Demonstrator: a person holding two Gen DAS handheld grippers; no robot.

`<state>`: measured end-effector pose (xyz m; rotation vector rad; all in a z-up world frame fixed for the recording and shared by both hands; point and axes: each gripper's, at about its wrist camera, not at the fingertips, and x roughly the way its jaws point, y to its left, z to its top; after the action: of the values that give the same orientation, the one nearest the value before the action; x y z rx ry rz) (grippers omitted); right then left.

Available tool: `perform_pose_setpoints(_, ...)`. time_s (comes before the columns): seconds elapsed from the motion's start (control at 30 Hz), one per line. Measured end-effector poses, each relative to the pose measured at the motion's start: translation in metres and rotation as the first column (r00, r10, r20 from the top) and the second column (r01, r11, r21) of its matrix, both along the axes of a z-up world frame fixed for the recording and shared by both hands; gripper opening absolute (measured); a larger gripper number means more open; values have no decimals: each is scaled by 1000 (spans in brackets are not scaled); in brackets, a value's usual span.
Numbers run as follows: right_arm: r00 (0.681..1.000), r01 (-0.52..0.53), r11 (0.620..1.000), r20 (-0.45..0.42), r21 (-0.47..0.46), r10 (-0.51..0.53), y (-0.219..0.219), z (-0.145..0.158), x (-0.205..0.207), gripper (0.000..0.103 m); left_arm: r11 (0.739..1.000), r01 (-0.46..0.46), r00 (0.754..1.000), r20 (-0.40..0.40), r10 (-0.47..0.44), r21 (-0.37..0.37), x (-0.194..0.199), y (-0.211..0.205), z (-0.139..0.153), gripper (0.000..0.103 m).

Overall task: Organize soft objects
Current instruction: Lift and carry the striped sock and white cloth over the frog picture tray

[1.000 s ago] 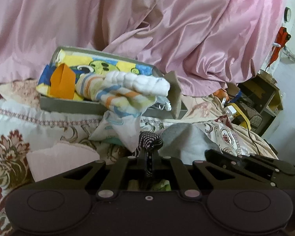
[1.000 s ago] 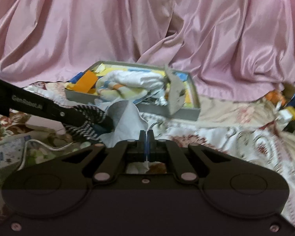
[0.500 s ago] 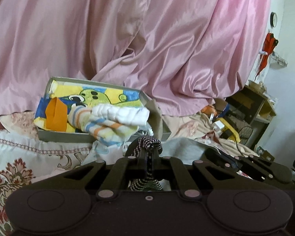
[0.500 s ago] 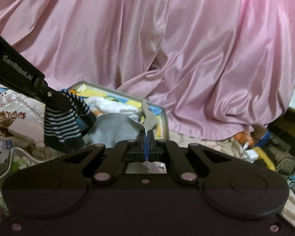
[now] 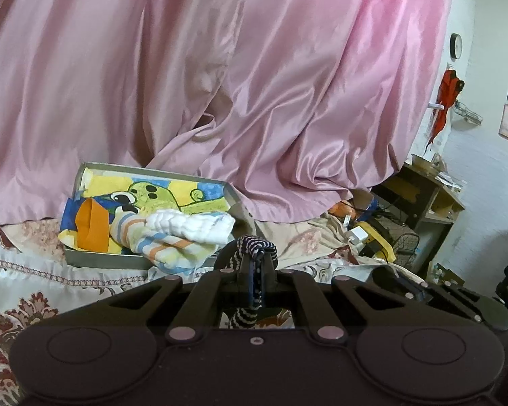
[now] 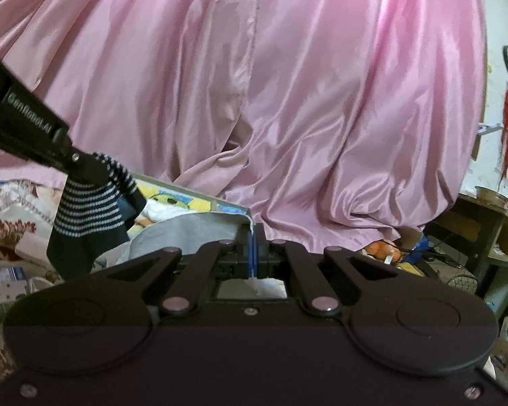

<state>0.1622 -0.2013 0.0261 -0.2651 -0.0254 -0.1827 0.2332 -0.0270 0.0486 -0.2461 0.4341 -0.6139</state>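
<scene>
Two claws, each clamped on a piece of cloth above a bed.

A pink curtain (image 5: 220, 84) fills the upper frame; below it a box (image 5: 101, 258) of folded cloths sits left of centre on the bed (image 5: 23, 287). The left claw (image 5: 255, 264) is closed on a striped sock (image 6: 88, 216). The right claw (image 6: 253, 237) is pinched shut on a grey cloth (image 6: 183, 233), low centre.

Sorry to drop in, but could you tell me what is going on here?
A person is sorting soft items on a bed with two handheld grippers. The left gripper is shut on a striped sock, held in the air. The right gripper is shut on a grey cloth. Behind them, a grey box already holds rolled towels.
</scene>
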Motion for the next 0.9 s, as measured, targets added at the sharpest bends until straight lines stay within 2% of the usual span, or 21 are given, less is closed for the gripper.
perform_pose_setpoints(0.17, 999, -8, 1000, 34, 26, 7, -7, 7, -17, 0, 1000, -17, 1000, 11, 16, 13, -15, -1, 13, 3)
perform_pose_setpoints(0.4, 997, -36, 998, 76, 42, 33, -14, 15, -41, 0, 998, -30, 997, 70, 27, 50, -36, -7, 32, 3)
perform_pose_setpoints(0.53, 993, -56, 997, 105, 44, 51, -15, 30, -49, 0, 998, -43, 995, 95, 38, 52, -41, -7, 39, 3)
perform_pose_setpoints(0.73, 990, -96, 995, 111, 26, 92, -19, 46, -43, 0, 997, -76, 991, 111, 72, 31, -36, 4, 44, 3)
perform_pose_setpoints(0.9, 985, -149, 988, 94, 32, 145, -20, 68, -26, 0, 990, -138, 985, 104, 138, -9, -18, 27, 45, 3)
